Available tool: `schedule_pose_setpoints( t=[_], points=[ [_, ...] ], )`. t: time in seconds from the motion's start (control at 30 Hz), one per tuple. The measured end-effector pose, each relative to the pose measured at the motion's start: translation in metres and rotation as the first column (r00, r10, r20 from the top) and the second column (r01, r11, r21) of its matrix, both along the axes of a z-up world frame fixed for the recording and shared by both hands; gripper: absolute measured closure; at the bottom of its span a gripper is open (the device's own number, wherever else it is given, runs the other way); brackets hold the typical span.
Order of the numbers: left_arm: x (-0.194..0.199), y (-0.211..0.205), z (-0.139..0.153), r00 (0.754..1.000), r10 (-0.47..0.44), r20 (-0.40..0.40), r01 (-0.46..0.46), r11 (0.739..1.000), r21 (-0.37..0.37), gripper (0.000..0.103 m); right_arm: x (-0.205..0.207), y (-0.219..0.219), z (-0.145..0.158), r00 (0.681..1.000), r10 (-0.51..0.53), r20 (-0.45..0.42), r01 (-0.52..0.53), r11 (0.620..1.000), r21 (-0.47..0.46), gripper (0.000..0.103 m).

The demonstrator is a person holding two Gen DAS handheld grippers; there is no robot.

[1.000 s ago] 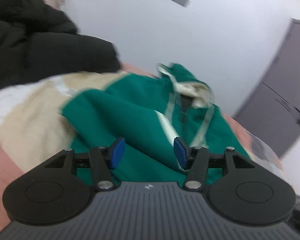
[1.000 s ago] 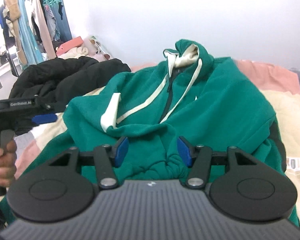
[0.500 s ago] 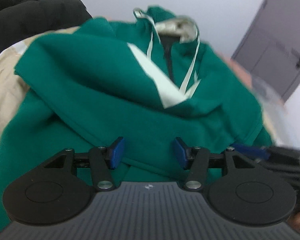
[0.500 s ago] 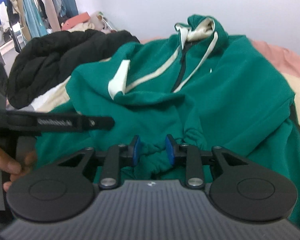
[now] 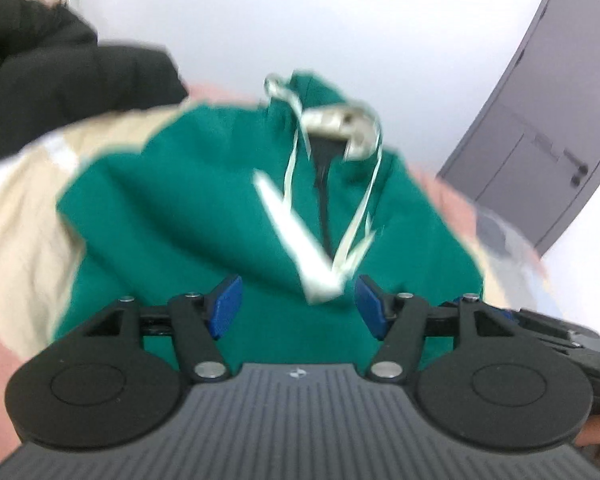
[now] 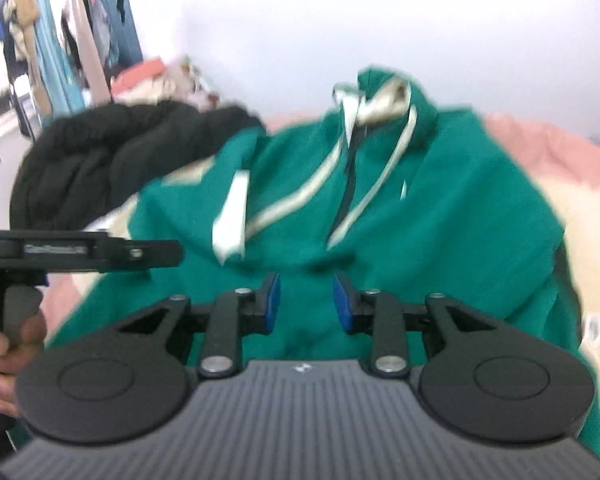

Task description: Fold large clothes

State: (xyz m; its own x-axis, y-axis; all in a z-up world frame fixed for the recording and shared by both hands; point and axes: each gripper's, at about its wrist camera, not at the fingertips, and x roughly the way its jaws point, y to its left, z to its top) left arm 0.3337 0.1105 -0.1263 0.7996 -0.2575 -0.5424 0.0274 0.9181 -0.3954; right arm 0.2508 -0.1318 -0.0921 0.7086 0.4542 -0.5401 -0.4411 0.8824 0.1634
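Bedding in cream and pink carries a green hoodie [image 6: 440, 216], spread flat dead ahead of both claws.

Hood far, hem near: its long axis runs straight away. Right gripper [image 6: 306, 300] has just narrowed around bunched hem fabric, grip uncertain; left gripper [image 5: 296, 306] has just opened wider, empty.

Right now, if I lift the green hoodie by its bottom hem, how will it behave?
Likely floppy: the green hoodie already lies in soft folds, so it should sag and drape. Its drawstrings will probably dangle. The right gripper stands narrow around bunched hem fabric, which may slip.
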Motion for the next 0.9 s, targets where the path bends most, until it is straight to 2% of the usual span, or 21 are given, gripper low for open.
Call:
schedule_pose_setpoints(
  t=[0.1,0.17,0.3,0.33,0.4,0.47,0.6,0.67,0.77,0.9],
  points=[
    [0.029,0.006,0.028,0.999,0.026,0.029,-0.026,1.000,0.012,0.034,0.024,-0.006,0.024,0.999,-0.028,0.025,0.027,0.999,0.044,0.068],
    [0.060,0.014,0.040,0.999,0.047,0.028,-0.047,0.999,0.002,0.034,0.045,-0.007,0.035,0.998,-0.040,0.044,0.037,0.997,0.060,0.060],
    [0.141,0.024,0.045,0.997,0.079,0.010,-0.079,0.996,-0.027,0.034,0.115,-0.004,0.050,0.996,-0.068,0.051,0.064,0.995,0.073,0.052],
    [0.164,0.028,0.043,0.996,0.086,0.001,-0.085,0.995,-0.046,0.034,0.133,-0.001,0.050,0.996,-0.074,0.050,0.070,0.995,0.077,0.049],
    [0.209,0.031,0.035,0.996,0.090,-0.009,-0.090,0.994,-0.064,0.034,0.178,0.007,0.049,0.994,-0.097,0.048,0.092,0.992,0.091,0.037],
    [0.258,0.029,0.026,0.997,0.080,-0.011,-0.080,0.994,-0.074,0.034,0.217,0.013,0.046,0.990,-0.132,0.044,0.126,0.984,0.123,0.037],
    [0.349,0.028,0.000,0.998,0.064,-0.027,-0.067,0.986,-0.154,0.034,0.303,0.025,0.037,0.983,-0.183,0.032,0.174,0.967,0.186,0.037],
    [0.383,0.025,-0.013,0.999,0.042,-0.013,-0.044,0.981,-0.190,0.034,0.335,0.031,0.029,0.982,-0.187,0.028,0.178,0.964,0.198,0.037],
    [0.422,0.019,-0.035,0.996,0.072,-0.057,-0.082,0.975,-0.208,0.034,0.383,0.037,0.007,0.985,-0.169,-0.027,0.171,0.969,0.177,0.037],
    [0.455,0.018,-0.056,0.991,0.100,-0.088,-0.120,0.960,-0.253,0.034,0.416,0.049,-0.014,0.988,-0.138,-0.069,0.147,0.977,0.154,0.040]
  ],
)
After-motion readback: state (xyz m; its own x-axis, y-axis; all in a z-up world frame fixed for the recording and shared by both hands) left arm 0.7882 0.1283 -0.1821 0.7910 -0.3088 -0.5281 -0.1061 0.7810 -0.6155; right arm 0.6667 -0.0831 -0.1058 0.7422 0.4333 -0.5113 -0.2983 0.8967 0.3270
